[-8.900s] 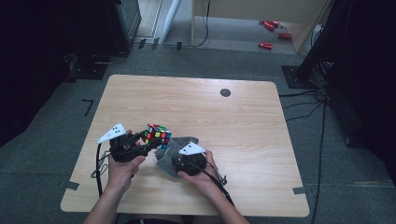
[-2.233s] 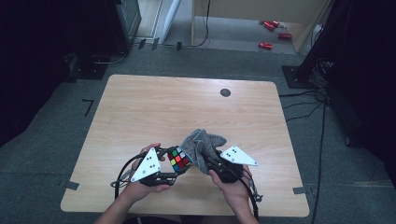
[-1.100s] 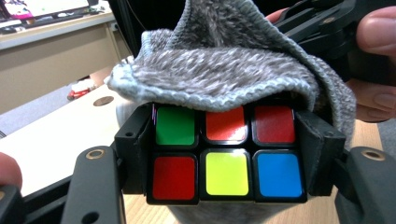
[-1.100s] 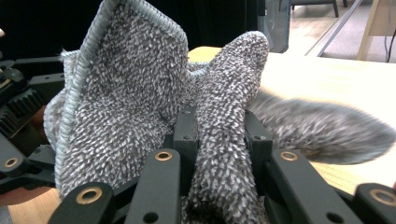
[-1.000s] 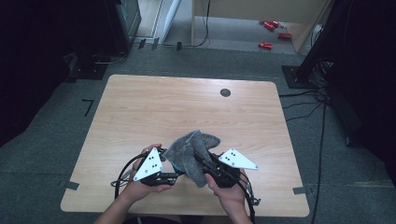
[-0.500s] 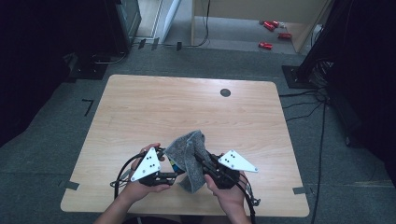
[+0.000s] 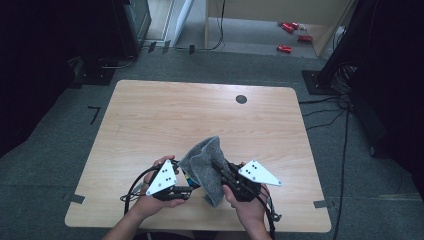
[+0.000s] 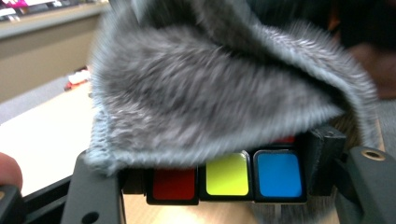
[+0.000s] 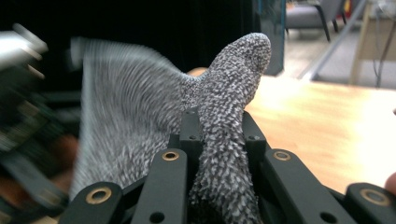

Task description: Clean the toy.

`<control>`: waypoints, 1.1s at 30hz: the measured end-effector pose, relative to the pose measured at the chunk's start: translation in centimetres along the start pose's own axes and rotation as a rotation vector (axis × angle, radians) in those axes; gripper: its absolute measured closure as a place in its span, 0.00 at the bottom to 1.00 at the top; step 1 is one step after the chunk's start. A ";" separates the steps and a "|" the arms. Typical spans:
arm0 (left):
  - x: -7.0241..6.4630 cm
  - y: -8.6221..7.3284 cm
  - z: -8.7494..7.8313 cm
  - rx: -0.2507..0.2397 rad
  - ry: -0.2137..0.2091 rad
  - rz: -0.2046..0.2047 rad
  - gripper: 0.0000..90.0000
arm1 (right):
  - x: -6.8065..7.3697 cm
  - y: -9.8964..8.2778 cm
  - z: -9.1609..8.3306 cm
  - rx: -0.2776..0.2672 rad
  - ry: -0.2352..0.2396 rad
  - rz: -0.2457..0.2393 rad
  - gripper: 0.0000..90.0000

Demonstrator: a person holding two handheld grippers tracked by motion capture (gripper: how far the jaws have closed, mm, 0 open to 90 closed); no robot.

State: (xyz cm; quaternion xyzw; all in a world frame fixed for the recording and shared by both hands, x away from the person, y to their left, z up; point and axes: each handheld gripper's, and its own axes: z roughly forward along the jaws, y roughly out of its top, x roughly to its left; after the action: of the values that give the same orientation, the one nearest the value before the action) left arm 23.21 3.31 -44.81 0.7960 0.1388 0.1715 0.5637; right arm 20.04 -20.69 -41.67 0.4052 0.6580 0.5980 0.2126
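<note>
A colour puzzle cube [image 8: 226, 176] with red, yellow and blue tiles sits between the jaws of my left gripper [image 8: 219, 179], which is shut on it. A grey fuzzy cloth [image 8: 210, 88] lies draped over the cube's top. My right gripper [image 9: 217, 140] is shut on a fold of that cloth [image 9: 229, 130], which stands up past the jaws. In the high view both grippers meet near the table's front edge, the left gripper [image 7: 181, 189] just left of the cloth [image 7: 205, 162] and the right gripper [image 7: 227, 176] on its right side.
The wooden table [image 7: 165, 115] stretches away behind the hands, with a small dark round grommet [image 7: 241, 99] near its far edge. Cables trail from both grippers toward the front edge. Red items [image 7: 290, 27] lie on the floor far behind.
The cloth has been drawn further left over the cube, which was open to view about two seconds ago. Both hands have stayed near the front edge.
</note>
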 end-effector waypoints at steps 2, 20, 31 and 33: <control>-0.5 0.0 0.4 0.005 -0.007 0.007 0.38 | 0.7 0.4 -0.2 -0.020 0.022 -0.023 0.86; 0.2 0.5 -0.8 -0.064 -0.005 -0.020 0.38 | -0.7 -1.4 1.1 0.068 -0.023 -0.021 0.86; -0.1 0.3 -0.3 -0.031 -0.006 -0.015 0.38 | 0.5 -0.8 0.8 0.046 0.022 -0.033 0.86; 0.2 0.6 -0.8 -0.053 -0.002 -0.025 0.38 | -0.2 -1.3 1.0 0.060 -0.002 -0.007 0.86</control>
State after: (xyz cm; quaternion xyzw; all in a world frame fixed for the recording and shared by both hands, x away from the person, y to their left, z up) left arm 23.04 3.84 -43.96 0.7792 0.1435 0.1672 0.5868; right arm 20.58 -20.22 -43.15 0.4096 0.6767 0.5771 0.2030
